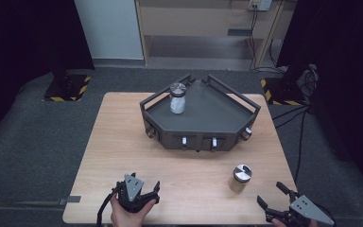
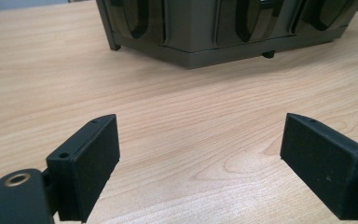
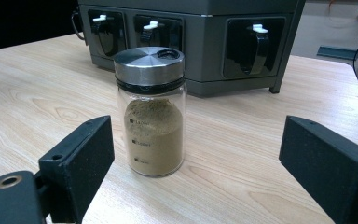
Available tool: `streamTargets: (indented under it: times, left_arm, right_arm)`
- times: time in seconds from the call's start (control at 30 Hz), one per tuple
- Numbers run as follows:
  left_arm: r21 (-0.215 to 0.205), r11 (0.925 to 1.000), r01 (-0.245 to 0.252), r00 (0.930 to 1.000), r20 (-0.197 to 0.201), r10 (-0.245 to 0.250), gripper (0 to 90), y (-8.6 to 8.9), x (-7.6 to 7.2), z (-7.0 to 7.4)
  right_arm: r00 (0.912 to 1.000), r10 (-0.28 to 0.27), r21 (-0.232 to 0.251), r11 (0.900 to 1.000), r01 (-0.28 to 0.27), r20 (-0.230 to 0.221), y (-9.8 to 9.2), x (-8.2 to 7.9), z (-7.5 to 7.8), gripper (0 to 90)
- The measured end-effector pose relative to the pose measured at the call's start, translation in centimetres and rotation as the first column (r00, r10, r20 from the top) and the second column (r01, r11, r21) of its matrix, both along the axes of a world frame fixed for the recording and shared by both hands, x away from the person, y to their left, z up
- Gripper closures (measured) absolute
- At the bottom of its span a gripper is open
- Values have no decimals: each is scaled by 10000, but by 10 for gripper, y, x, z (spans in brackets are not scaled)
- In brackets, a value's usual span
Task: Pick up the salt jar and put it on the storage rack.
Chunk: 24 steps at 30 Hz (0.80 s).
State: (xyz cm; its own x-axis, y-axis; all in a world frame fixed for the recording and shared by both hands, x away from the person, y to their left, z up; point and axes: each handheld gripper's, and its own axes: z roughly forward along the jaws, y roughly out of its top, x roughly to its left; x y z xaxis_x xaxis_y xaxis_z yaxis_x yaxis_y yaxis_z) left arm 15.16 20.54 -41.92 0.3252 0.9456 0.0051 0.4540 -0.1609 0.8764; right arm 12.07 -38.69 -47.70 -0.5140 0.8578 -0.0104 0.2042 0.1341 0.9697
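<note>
On the table (image 1: 123, 142), near its right front edge, I see the brown jar (image 1: 240, 178) standing upright, just ahead of my right gripper (image 1: 270, 195), whose jaws stand apart with nothing between them. From above the jar is small; the right gripper view shows it close, its steel lid (image 3: 149, 65) on, brown powder filling its lower part, faint marks on the glass too small to read. My left gripper (image 1: 141, 187) sits at the near edge, jaws apart over bare wood. A white jar (image 1: 177, 98) stands on the dark tray (image 1: 208, 118) in the high view; both gripper views cut the tray off above its front wall.
</note>
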Motion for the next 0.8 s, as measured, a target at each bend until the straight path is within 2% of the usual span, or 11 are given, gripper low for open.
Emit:
streamTargets:
  times: [0.07, 0.23, 0.47, 0.53, 0.57, 0.7, 0.8]
  left_arm:
    - [33, 10000, -1, 9999, 110, 0, 109, 0, 0, 0]
    - [111, 9998, 153, 9999, -5, -153, 108, -1, 2, 0]
    - [106, 9999, 99, 9997, -215, -97, 107, -1, 3, 1]
    - [223, 9998, 15, 9990, -439, -6, 109, -2, 5, 4]
    - [353, 9993, -129, 9974, -708, 154, 109, -4, 7, 6]
    - [294, 9994, -189, 9884, -1502, 231, 108, 0, 15, 10]
    - [172, 9997, -199, 9824, -1855, 227, 109, 2, 19, 10]
  right_arm:
    - [10000, 2, -39, 10000, -2, 2, 0, 1, 0, 102]
    - [10000, 11, -98, 10000, -11, -41, 0, 2, 0, 102]
    - [10000, 37, -71, 10000, -37, -14, -1, 1, 0, 103]
    - [10000, 49, -94, 9999, -49, -34, -1, 2, 0, 103]
    - [10000, 44, -101, 9999, -44, -48, 0, 2, 0, 103]
    - [10000, 64, -84, 9999, -65, -59, 0, 3, 0, 102]
    - [9999, 90, -95, 9999, -91, -53, 0, 2, 0, 103]
